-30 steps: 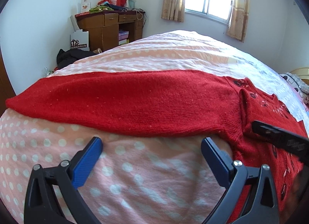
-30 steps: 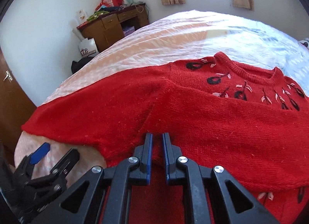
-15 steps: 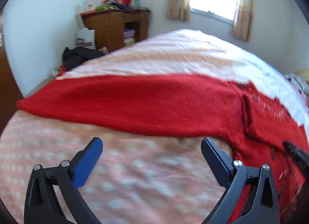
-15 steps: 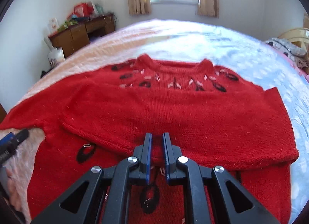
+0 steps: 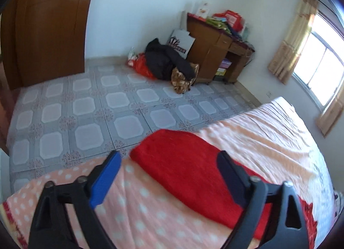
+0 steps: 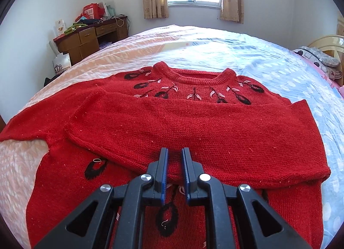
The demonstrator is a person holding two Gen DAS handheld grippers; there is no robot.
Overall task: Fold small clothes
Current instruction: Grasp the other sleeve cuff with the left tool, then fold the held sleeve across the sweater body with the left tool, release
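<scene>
A red knitted sweater (image 6: 193, 128) with black and pink flower embroidery lies flat on the bed, neck toward the window. Its right sleeve is folded across the chest; its left sleeve (image 6: 23, 126) stretches out to the left. My right gripper (image 6: 174, 160) hovers over the lower edge of the folded sleeve, jaws a narrow gap apart with nothing between them. My left gripper (image 5: 169, 169) is open wide above the cuff end of the left sleeve (image 5: 182, 163), near the bed's edge, not touching it.
The bed (image 5: 150, 212) has a pink dotted sheet on the left and a blue one (image 6: 279, 59) on the right. Tiled floor (image 5: 86, 109) lies beyond the bed edge, with a pile of clothes (image 5: 167, 64), a wooden desk (image 5: 217, 51) and a wardrobe (image 5: 47, 23).
My left gripper swung left along the outstretched sleeve to its cuff end at the bed edge. My right gripper's jaws opened slightly over the folded sleeve.
</scene>
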